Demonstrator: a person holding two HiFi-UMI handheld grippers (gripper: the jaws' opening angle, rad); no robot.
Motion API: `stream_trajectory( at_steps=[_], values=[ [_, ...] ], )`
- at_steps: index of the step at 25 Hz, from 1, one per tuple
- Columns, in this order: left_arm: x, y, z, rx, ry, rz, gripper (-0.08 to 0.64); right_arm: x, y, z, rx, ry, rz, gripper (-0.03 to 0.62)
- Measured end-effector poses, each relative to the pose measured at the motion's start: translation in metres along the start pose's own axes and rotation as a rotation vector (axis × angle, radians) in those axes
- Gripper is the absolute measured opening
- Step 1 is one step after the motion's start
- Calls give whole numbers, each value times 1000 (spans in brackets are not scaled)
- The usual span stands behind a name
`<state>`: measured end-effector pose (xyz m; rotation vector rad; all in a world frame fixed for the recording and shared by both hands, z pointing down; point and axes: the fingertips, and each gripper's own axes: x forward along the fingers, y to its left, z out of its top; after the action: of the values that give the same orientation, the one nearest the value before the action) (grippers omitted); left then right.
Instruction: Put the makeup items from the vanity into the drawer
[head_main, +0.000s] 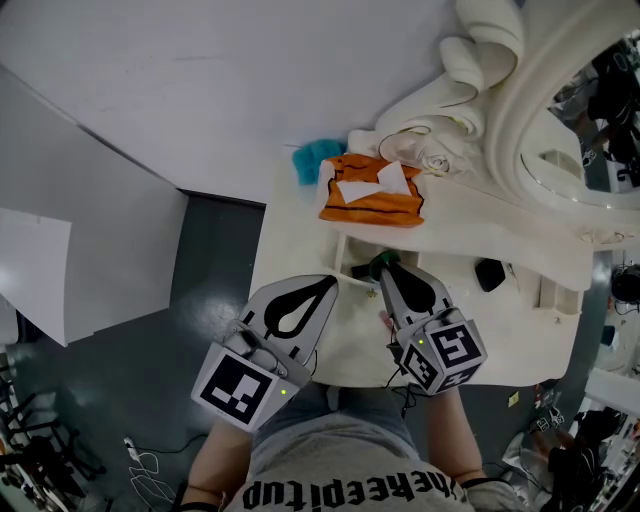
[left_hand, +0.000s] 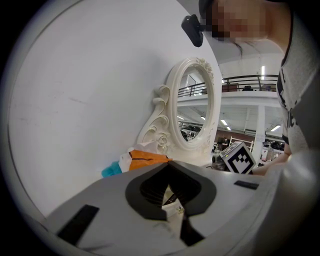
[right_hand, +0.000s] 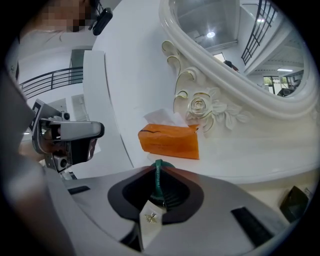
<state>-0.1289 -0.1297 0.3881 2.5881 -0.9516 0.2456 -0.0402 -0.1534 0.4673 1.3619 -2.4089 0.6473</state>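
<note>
My right gripper (head_main: 386, 270) (right_hand: 158, 169) is shut on a thin dark green makeup item (head_main: 382, 262) (right_hand: 158, 184), held edge-up between its jaws over the white vanity top (head_main: 470, 330). What looks like an open drawer (head_main: 345, 250) lies just left of its tip. My left gripper (head_main: 327, 285) (left_hand: 167, 165) hovers beside it at the vanity's front left; its jaws meet at the tip with nothing between them. A small black item (head_main: 490, 273) (right_hand: 292, 202) lies on the vanity to the right.
An orange tissue box (head_main: 372, 195) (right_hand: 170, 141) (left_hand: 145, 159) stands at the back, with a blue fluffy thing (head_main: 315, 160) (left_hand: 111, 170) to its left. The ornate white mirror (head_main: 560, 120) (right_hand: 225, 40) rises at the back right. Behind is a white wall, and to the left dark floor.
</note>
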Motion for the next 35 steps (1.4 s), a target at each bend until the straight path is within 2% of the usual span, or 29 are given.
stream_trajectory(
  at_steps=[15,22,35],
  values=[
    [-1,-7,2,4,-7,-15,21,-9,3,1,-11,-1,0,74],
    [2,-14,5,15,-11,-29,21,-16,7,6,-26,-22,19,28],
    [15,-45,13,48,-17,-92,21,-52,17,33,-31,-137,82,13]
  ],
)
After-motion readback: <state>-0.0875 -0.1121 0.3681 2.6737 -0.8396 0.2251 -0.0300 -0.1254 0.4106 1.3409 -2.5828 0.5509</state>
